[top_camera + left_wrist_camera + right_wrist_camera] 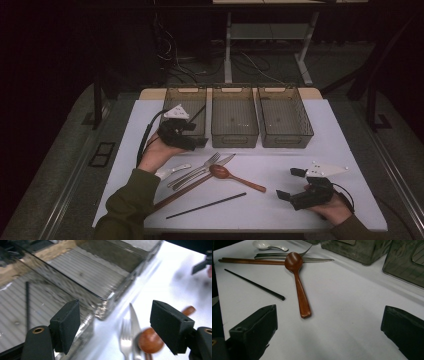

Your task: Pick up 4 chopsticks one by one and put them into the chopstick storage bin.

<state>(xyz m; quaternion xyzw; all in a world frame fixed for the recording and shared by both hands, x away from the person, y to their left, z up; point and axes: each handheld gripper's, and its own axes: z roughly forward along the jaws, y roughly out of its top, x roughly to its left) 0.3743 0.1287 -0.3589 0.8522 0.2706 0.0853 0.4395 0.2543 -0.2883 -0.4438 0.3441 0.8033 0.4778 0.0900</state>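
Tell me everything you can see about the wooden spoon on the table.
The wooden spoon is reddish-brown and glossy, with an oval bowl and a flat handle that widens toward its squared end. It lies flat on the white table, in front of the middle bin. Its bowl rests over the knife and the brown chopsticks. Neither gripper touches it.

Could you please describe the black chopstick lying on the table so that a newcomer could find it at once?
On the white table, before the three bins, lies a cluster of cutlery. The black chopstick lies alone on its near side, touching nothing; unlike the brown wooden chopsticks, it is thin and matte black.
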